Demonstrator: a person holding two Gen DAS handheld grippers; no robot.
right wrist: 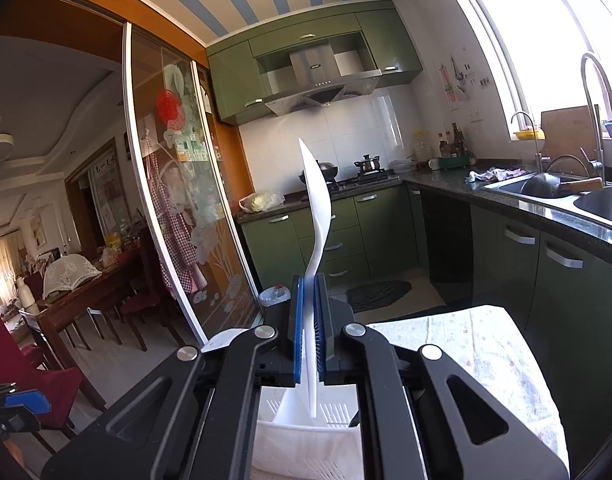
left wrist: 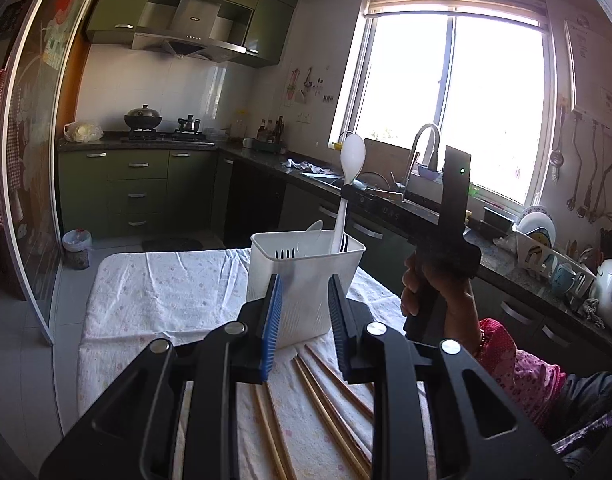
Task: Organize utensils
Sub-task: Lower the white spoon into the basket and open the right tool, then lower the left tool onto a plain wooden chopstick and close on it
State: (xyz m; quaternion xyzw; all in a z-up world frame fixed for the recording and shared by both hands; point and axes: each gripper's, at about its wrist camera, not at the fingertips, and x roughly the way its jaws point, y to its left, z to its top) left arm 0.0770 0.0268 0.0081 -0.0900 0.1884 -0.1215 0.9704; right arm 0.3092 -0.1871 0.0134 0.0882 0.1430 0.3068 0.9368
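Spoon clamped upright between the blue pads of the right gripper, handle end dipping into the white holder on the cloth-covered table. Seen from the left wrist, the spoon is white plastic, its oval bowl uppermost and its slim handle angled down into the holder's right rear corner, beside another pale spoon and the dark tines of two forks. The left gripper hangs empty just in front of the holder, its jaws apart. Brown chopsticks lie loose on the cloth between that gripper and the holder, not yet sorted. The step in hand appears to be setting the spoon down; it would go best by lowering the handle straight until it meets the bottom, then parting the jaws gently so the light plastic neither springs out nor tips the holder.
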